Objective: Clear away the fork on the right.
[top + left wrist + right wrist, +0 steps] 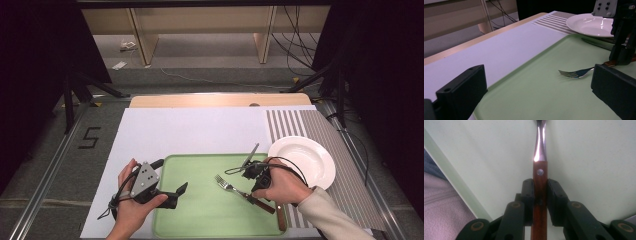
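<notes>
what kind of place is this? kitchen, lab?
Likely a lab recording rig, not a kitchen. A paper-covered table sits between dark stand legs, loose cables run across the floor behind, and a "5" marker is taped beside it. The green tray, fork and white plate look staged.

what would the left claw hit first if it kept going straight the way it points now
Probably the fork: its tines lie on the green tray ahead of the open left claw, slightly toward one jaw. Beyond it stands the right claw, gripping the fork's wooden handle. Depth is hard to judge.

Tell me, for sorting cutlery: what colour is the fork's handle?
Reddish-brown wood; the fork's handle shows best in the right gripper view.
</notes>
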Demonstrator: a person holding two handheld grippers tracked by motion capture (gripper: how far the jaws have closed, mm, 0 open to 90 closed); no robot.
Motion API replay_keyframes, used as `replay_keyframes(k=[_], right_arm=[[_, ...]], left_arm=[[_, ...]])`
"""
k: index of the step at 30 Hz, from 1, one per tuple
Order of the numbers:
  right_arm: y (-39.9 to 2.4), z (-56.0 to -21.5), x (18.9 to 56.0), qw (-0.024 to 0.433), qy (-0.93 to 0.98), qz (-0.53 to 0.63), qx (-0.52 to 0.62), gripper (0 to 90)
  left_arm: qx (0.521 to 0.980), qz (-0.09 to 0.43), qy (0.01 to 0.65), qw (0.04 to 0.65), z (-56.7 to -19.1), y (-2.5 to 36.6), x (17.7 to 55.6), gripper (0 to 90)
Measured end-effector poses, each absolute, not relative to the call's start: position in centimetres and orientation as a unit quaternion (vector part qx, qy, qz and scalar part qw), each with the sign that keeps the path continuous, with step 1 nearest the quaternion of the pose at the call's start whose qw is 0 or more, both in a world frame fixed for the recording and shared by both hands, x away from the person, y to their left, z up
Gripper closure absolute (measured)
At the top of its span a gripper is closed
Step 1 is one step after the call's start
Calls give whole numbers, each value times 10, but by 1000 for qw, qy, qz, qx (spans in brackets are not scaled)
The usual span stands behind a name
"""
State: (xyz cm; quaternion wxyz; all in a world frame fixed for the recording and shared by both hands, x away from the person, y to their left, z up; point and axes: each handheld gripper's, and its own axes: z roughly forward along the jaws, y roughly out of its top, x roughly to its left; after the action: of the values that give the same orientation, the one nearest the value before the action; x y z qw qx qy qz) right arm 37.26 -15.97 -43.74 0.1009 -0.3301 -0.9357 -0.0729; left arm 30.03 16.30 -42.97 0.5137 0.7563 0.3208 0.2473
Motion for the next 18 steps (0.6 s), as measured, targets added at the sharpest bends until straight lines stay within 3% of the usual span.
replay_keyframes(k=[11,18], right_arm=[[-159,-443,371,108,-929,-68,-348,767],[-162,-440,371,118,-937,-81,-319,668]], left_arm=[[756,247,321,514,-430,162,300,0],[757,249,321,513,-430,163,300,0]])
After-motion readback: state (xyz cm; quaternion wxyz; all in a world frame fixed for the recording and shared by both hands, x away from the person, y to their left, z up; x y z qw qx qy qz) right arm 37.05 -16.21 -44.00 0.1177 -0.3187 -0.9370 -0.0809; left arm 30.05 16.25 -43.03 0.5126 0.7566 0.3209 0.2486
